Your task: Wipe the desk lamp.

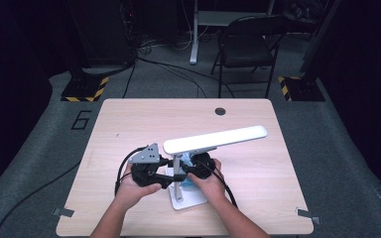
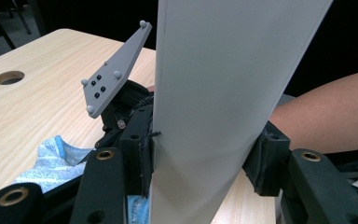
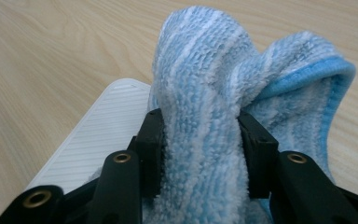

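Two tools (image 1: 171,174) (image 1: 191,171), one lamp (image 1: 216,139), one cloth (image 3: 205,93)

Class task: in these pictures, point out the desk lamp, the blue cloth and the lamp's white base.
desk lamp (image 1: 216,139), high view, on the middle of its long white head.
blue cloth (image 3: 200,107), right gripper view, on the bunched fold between the jaws.
lamp's white base (image 3: 100,135), right gripper view, on its ribbed top.

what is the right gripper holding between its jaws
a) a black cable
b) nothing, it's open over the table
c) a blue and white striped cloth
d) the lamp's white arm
c: in the right gripper view the right gripper has its jaws pressed into both sides of the blue and white cloth, above the lamp's white base.
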The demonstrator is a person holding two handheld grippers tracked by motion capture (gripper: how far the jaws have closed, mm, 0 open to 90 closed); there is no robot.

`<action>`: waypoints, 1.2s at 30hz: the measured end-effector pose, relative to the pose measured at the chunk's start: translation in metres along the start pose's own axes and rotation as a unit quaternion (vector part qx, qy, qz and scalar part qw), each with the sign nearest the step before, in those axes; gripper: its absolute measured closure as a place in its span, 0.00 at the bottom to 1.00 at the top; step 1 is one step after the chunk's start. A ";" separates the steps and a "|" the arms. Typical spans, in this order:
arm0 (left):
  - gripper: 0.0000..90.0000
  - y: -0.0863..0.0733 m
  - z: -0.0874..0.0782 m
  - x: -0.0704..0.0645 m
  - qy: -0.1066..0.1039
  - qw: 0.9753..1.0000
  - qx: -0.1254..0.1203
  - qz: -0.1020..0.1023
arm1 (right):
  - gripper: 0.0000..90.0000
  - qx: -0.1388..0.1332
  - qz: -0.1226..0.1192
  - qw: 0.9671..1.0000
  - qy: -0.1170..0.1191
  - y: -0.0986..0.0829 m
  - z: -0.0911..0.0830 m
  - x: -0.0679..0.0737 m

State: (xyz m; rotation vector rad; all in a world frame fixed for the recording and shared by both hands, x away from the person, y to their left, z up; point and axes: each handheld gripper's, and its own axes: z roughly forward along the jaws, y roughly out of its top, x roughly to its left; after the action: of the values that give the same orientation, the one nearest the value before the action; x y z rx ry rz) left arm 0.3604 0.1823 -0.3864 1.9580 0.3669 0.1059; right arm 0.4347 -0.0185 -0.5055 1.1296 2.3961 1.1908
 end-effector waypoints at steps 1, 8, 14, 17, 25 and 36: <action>0.56 0.000 0.000 0.000 0.000 1.000 0.000 0.000 | 0.65 0.000 0.000 1.000 0.000 0.000 0.000 0.000; 0.56 0.000 0.000 0.000 0.002 1.000 0.005 -0.001 | 0.67 -0.006 -0.016 1.000 -0.002 -0.010 -0.006 0.008; 0.56 0.000 0.001 -0.001 0.008 1.000 -0.001 -0.002 | 0.68 -0.004 -0.023 1.000 0.011 -0.022 -0.017 0.014; 0.56 0.000 0.001 -0.001 0.008 1.000 -0.001 -0.002 | 0.68 -0.003 -0.030 0.999 0.016 -0.025 -0.022 0.016; 0.56 0.000 0.001 -0.001 0.007 1.000 -0.001 -0.003 | 0.68 0.004 -0.046 0.999 0.025 -0.040 -0.038 0.025; 0.56 -0.001 0.001 -0.001 0.007 1.000 -0.002 -0.002 | 0.69 0.018 -0.062 0.996 0.056 -0.058 -0.061 0.029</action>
State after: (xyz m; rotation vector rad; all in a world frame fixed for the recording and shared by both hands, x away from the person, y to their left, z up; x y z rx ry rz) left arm 0.3591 0.1816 -0.3871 1.9536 0.3794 0.1169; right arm 0.3530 -0.0541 -0.5072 0.9312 2.5404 1.2038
